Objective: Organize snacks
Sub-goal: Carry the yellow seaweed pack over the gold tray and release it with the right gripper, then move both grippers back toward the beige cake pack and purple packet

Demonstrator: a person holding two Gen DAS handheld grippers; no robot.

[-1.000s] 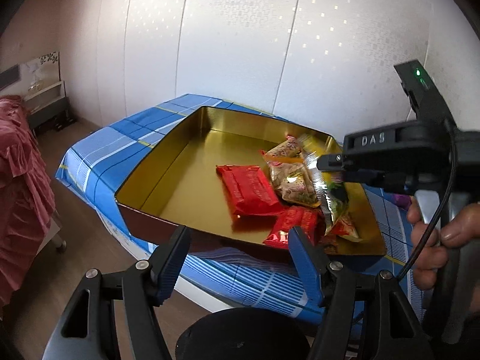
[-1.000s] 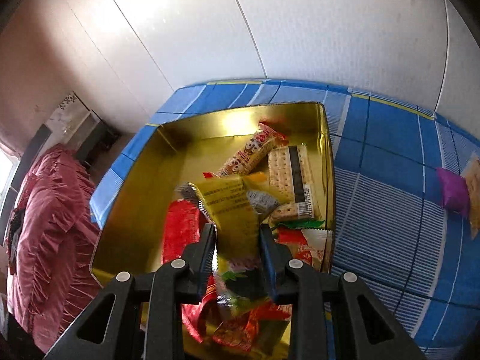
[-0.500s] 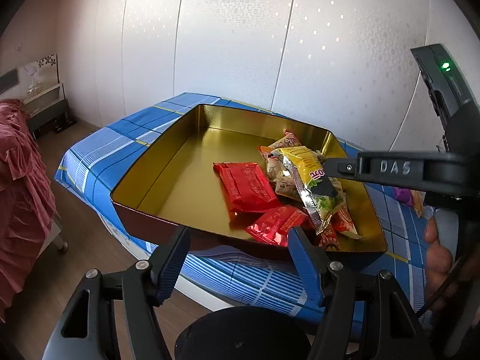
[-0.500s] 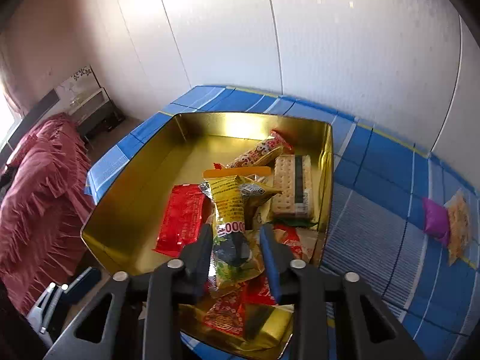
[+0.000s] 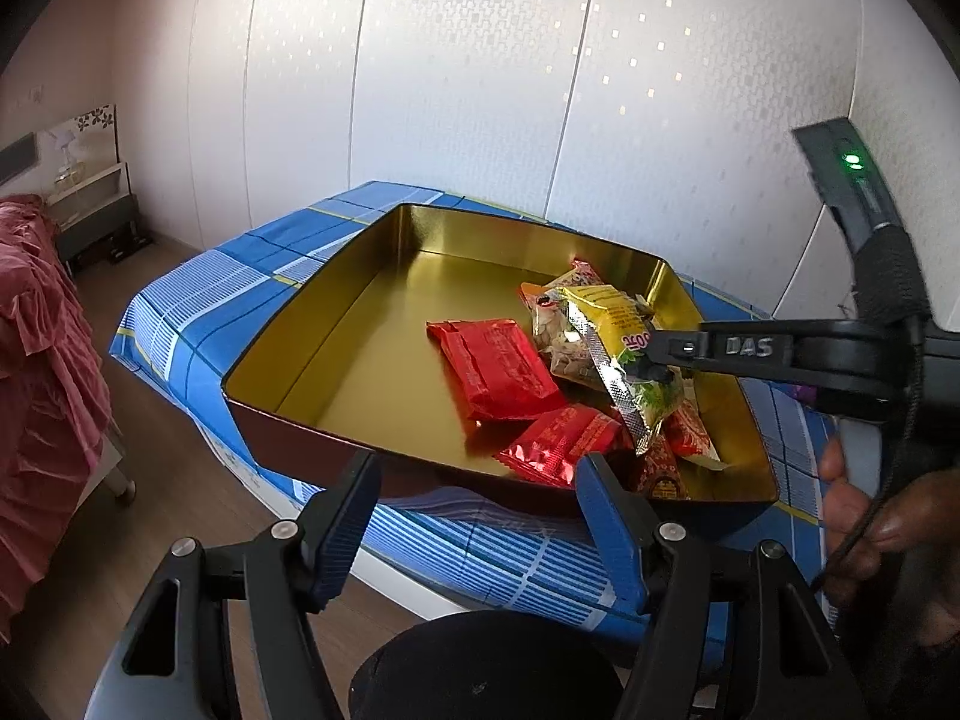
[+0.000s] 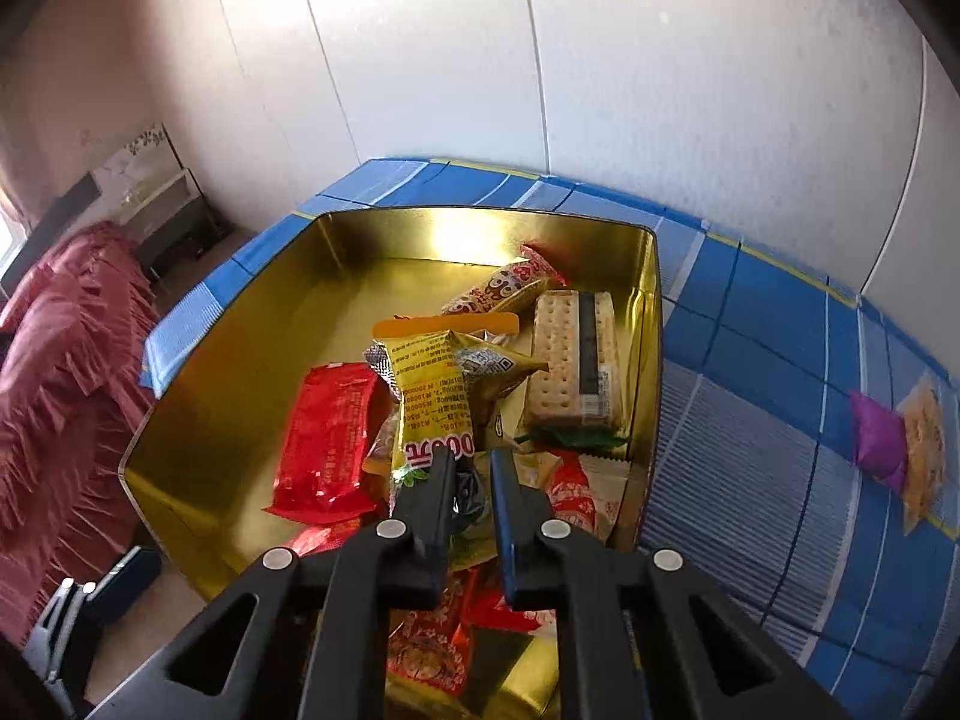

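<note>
Lengthwise yellow snack packet, top toward wall.

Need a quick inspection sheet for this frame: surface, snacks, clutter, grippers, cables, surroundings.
Surface: blue checked cloth over a low table.
Job's things: gold tin on the cloth, holding red packs, a cracker pack and other wrapped snacks; a yellow packet sits on the pile.
Clutter: purple packet and a pale packet on the cloth outside the tin.
Grippers: right gripper shut on the yellow packet; left gripper open, empty, at the tin's near wall.
Cables: black cable by the hand.
Surroundings: white panelled wall, red fabric, wood floor.
</note>
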